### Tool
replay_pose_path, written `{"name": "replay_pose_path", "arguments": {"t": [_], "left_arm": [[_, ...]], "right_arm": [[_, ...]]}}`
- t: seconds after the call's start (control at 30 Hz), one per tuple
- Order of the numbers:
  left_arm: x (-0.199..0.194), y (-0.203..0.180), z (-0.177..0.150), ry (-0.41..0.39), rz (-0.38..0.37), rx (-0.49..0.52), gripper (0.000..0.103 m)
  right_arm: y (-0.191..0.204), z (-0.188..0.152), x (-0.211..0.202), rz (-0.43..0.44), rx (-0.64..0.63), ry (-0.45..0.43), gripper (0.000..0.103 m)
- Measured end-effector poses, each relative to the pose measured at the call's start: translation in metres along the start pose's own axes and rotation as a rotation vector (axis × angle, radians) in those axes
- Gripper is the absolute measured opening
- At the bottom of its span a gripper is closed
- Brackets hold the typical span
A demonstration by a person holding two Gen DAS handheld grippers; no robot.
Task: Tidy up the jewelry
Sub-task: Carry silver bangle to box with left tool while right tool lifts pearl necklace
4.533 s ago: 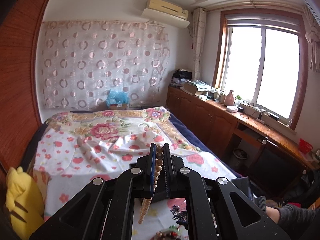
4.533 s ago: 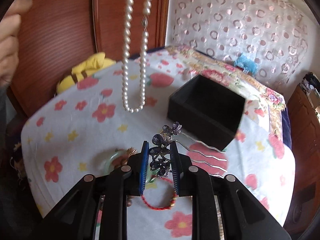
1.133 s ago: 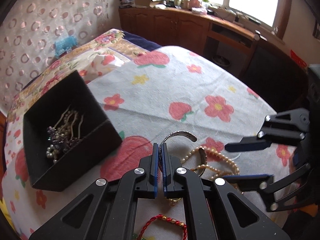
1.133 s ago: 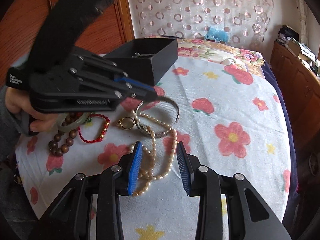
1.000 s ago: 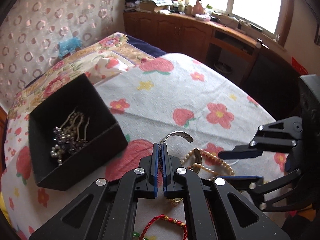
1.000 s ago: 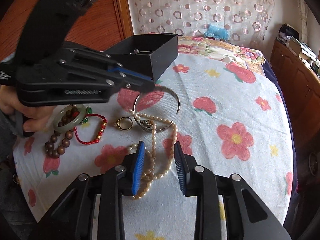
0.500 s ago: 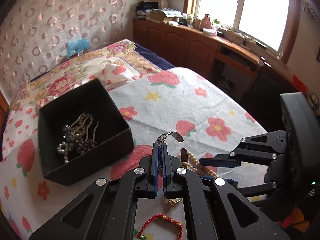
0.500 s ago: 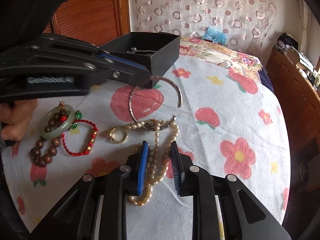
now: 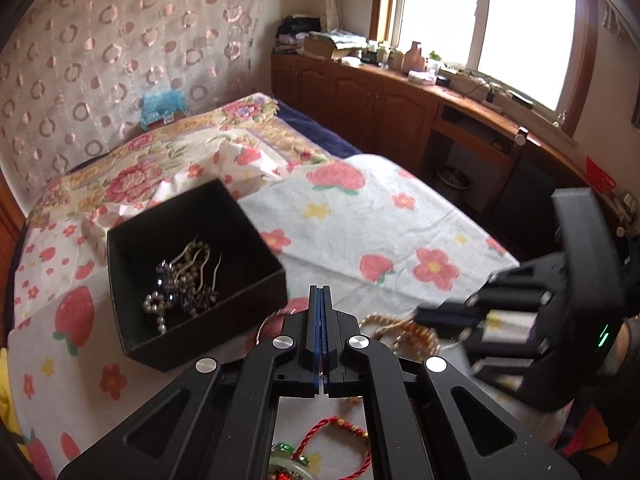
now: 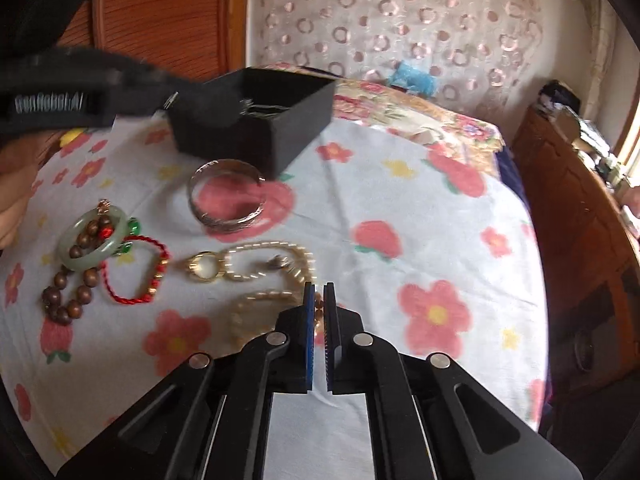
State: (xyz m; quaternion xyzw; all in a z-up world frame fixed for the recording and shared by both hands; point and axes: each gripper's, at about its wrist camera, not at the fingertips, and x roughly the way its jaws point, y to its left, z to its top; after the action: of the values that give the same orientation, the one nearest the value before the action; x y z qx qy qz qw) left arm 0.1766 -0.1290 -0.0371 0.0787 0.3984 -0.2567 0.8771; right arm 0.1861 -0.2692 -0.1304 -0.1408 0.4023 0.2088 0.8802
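Note:
A black open box (image 9: 192,272) on the floral cloth holds a pearl necklace and a dark flower hair comb (image 9: 184,280); the box also shows in the right wrist view (image 10: 256,120). A silver bangle (image 10: 228,196) lies flat on the cloth in front of the box. My left gripper (image 9: 321,294) is shut and empty above the box's near corner. My right gripper (image 10: 316,292) is shut on a cream bead necklace (image 10: 272,272) lying on the cloth.
A gold ring (image 10: 202,266), a red cord bracelet (image 10: 136,276), a jade bangle (image 10: 92,244) and brown wooden beads (image 10: 64,300) lie at the left. A wooden cabinet (image 9: 400,108) and a window stand beyond the bed.
The silver bangle has slipped out of my left gripper and now lies on the cloth. My right gripper has closed on the cream bead necklace.

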Motion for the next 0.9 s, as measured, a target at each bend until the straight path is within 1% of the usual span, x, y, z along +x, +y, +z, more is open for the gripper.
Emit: {"name": "replay_pose_path", "arguments": {"t": [0.1,0.27,0.37,0.43,0.47,0.5,0.6,0.67,0.7,0.73,0.77,0.8,0.9], "left_arm": [[0.006,0.01,-0.007,0.03,0.014,-0.014,0.0],[0.014,0.031,-0.022,0.086,0.039,-0.059,0.0],[0.021,0.036,-0.026,0.116,0.051,-0.066,0.001],[0.026,0.038,-0.026,0.134,0.042,-0.075,0.009],[0.029,0.039,-0.026,0.137,0.039,-0.079,0.016],[0.031,0.039,-0.025,0.141,0.034,-0.084,0.018],[0.041,0.04,-0.025,0.162,0.025,-0.084,0.018],[0.049,0.039,-0.026,0.188,0.038,-0.077,0.018],[0.049,0.039,-0.025,0.178,0.047,-0.074,0.013],[0.049,0.039,-0.024,0.178,0.059,-0.069,0.009],[0.047,0.038,-0.023,0.177,0.055,-0.069,0.004],[0.045,0.038,-0.023,0.171,0.042,-0.079,0.004],[0.032,0.035,-0.023,0.131,0.07,-0.065,0.003]], "right_arm": [[-0.01,-0.003,0.0,-0.001,0.024,0.0,0.005],[-0.007,-0.001,-0.002,0.0,0.024,-0.027,0.005],[-0.009,0.003,-0.006,0.005,0.041,-0.05,0.005],[-0.012,0.006,-0.007,0.004,0.048,-0.059,0.005],[-0.013,0.007,-0.008,0.004,0.049,-0.063,0.005],[-0.013,0.008,-0.01,0.002,0.048,-0.068,0.005],[-0.016,0.013,-0.016,-0.005,0.048,-0.082,0.005],[-0.018,0.017,-0.022,-0.004,0.052,-0.102,0.005],[-0.018,0.019,-0.025,-0.002,0.052,-0.111,0.005],[-0.018,0.023,-0.029,0.0,0.054,-0.123,0.005],[-0.018,0.026,-0.033,0.003,0.053,-0.135,0.005],[-0.018,0.03,-0.037,0.005,0.051,-0.147,0.005],[-0.016,0.04,-0.048,0.006,0.038,-0.174,0.005]]}}
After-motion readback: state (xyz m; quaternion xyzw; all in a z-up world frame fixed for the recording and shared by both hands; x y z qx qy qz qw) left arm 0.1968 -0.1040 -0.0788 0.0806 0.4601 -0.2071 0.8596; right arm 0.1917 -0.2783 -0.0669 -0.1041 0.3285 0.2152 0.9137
